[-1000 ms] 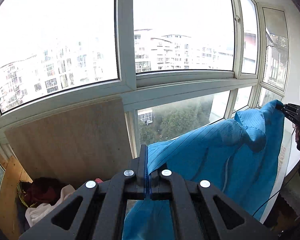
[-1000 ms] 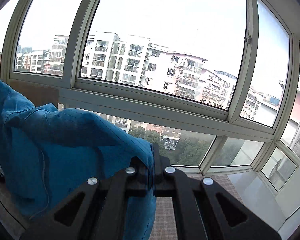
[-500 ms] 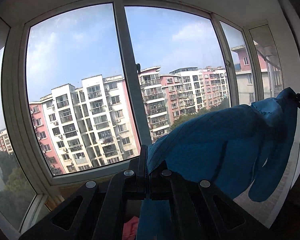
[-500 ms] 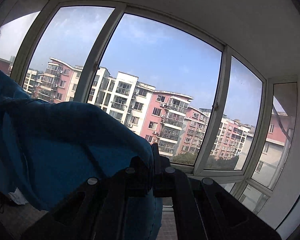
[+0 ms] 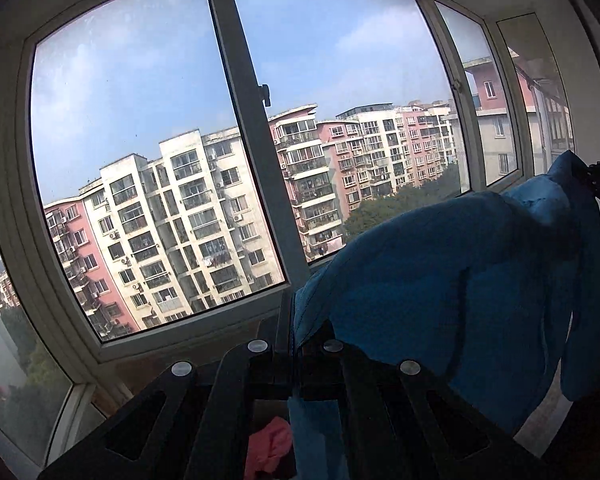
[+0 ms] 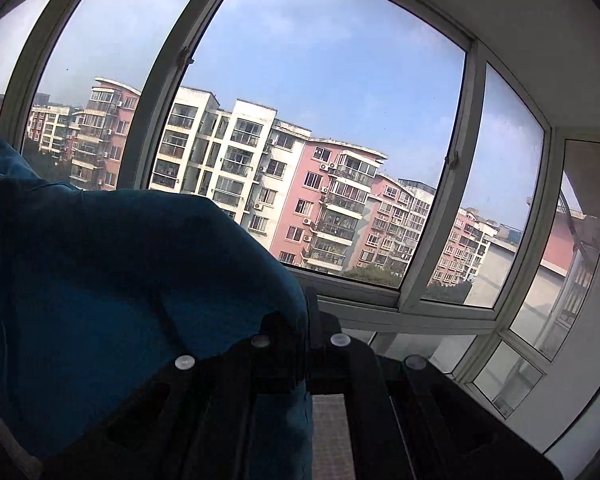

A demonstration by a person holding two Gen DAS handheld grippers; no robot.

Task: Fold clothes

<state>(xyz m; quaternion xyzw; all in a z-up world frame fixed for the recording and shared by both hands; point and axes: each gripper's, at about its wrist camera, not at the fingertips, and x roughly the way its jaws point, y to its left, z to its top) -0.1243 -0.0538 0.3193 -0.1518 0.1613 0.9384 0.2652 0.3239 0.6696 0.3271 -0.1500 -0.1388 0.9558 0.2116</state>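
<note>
Both jaws are pinching edges of the blue garment: left gripper and right gripper are holding it aloft, sagging between them before the window, open air around.

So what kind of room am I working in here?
Likely an enclosed balcony or sunroom high in a flat: curved window frames, apartment blocks outside at eye level, and a blue garment held up.
</note>
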